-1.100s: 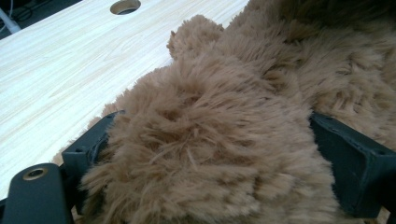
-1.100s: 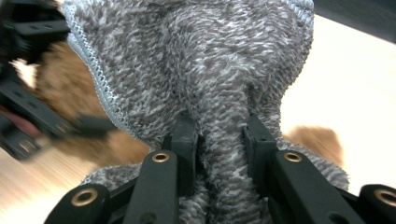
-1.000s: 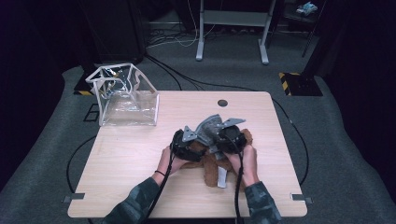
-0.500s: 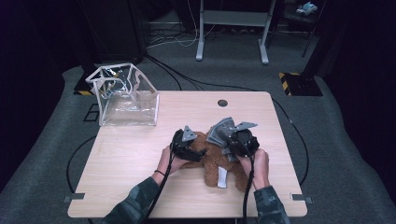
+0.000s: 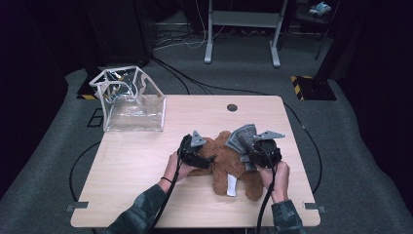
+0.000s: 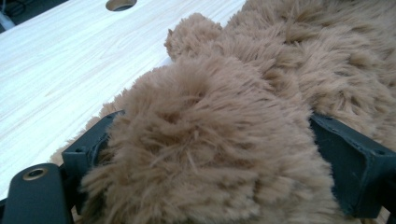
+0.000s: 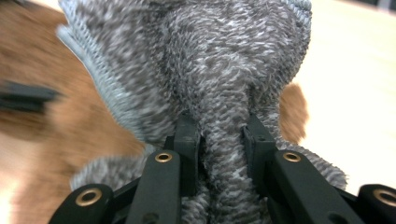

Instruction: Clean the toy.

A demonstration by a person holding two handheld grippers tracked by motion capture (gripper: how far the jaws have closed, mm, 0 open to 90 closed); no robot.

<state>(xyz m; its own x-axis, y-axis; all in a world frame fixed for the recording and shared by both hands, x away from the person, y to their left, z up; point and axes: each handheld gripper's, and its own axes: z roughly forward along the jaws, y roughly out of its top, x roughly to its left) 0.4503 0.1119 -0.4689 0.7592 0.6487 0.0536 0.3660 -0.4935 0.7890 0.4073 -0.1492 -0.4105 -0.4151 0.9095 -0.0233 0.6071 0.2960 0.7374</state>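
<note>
Near the front edge of the table [image 5: 146, 161], right of centre, a brown plush bear [image 5: 229, 161] lay sprawled on the pale wood, with a white tag [image 5: 232, 185] hanging from its lower side. A grey knitted garment [image 5: 243, 139] was bunched over the bear's right part. The left gripper [image 5: 200, 158] was clamped onto a thick tuft of the bear's fur; in the left gripper view the brown pile [image 6: 215, 154] bulged between the two black jaws, which stood fairly wide around it. The right gripper [image 5: 253, 153] pinched a gathered fold of the grey knit; in the right gripper view the fabric [image 7: 224, 93] was squeezed narrow between the jaws, which were nearly together, and it fanned out above them. A person's hands held both grippers, forearms entering from the near side. Farther off, at the table's far left corner, stood a clear plastic bag [image 5: 129, 100] with white edging, well apart from the bear. A round hole [image 5: 232, 107] showed in the table top near the far edge.
</note>
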